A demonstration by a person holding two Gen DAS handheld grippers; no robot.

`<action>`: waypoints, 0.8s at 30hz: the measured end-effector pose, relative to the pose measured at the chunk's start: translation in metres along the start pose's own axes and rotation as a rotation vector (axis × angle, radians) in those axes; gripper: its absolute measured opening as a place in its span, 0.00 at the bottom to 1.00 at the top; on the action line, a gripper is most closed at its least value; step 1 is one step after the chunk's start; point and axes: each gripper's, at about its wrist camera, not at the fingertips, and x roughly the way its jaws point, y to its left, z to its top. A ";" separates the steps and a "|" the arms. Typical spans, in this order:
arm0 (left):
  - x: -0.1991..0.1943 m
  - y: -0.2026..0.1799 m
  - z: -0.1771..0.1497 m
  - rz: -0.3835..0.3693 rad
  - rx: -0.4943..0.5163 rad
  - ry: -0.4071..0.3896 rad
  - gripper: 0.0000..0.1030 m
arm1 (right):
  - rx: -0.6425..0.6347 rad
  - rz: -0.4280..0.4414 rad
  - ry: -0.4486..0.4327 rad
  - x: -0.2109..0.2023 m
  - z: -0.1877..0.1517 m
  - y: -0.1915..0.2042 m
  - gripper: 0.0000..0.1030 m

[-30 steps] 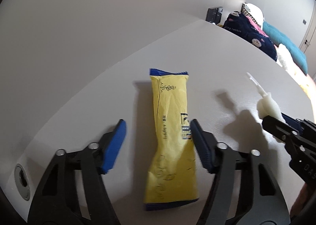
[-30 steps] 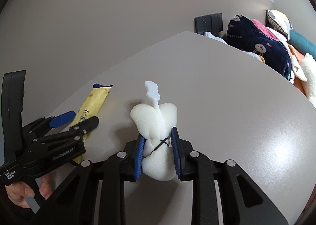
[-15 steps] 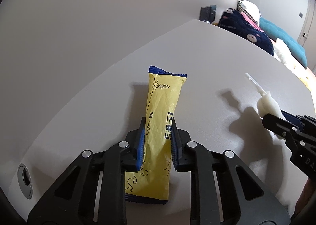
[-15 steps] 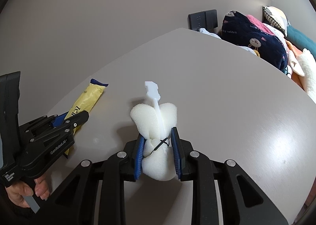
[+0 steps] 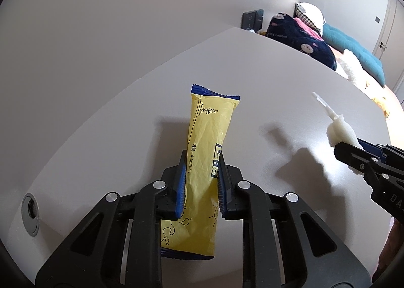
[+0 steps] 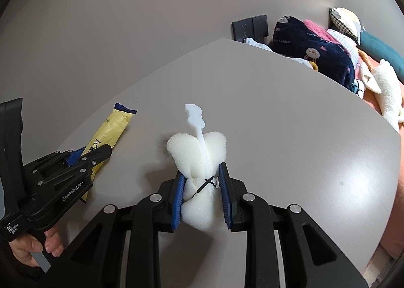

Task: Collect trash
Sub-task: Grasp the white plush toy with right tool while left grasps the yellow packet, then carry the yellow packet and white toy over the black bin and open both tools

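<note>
Through the left wrist camera I saw my left gripper clamped on the yellow snack wrapper, its blue pads pinching the packet a little below its middle. The far crimped end stood tilted above the grey table, and the near end hung below the jaws; I couldn't tell whether it cleared the surface. At the right edge the right gripper came into view with the white foam sponge poking out ahead of it. A round metal grommet sat in the table at the left.

Through the right wrist camera the right gripper was closed on the waist of the foam sponge, right where a black tie cinched it, with the white plastic handle sticking forward. The left gripper showed at the left, held by a hand, the wrapper slanting out of it. Bedding and soft toys were piled beyond the table's far edge.

With both pieces gripped, I judged the step to be carrying them off to a bin, which neither camera showed. I reckoned it best to keep both grips firm, lift clear before travelling, and keep the grippers apart so the floppy wrapper wouldn't snag on the sponge handle.
</note>
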 end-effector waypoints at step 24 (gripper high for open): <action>-0.061 -0.070 -0.039 -0.100 0.054 -0.013 0.19 | 0.049 -0.035 -0.033 -0.096 -0.066 -0.025 0.27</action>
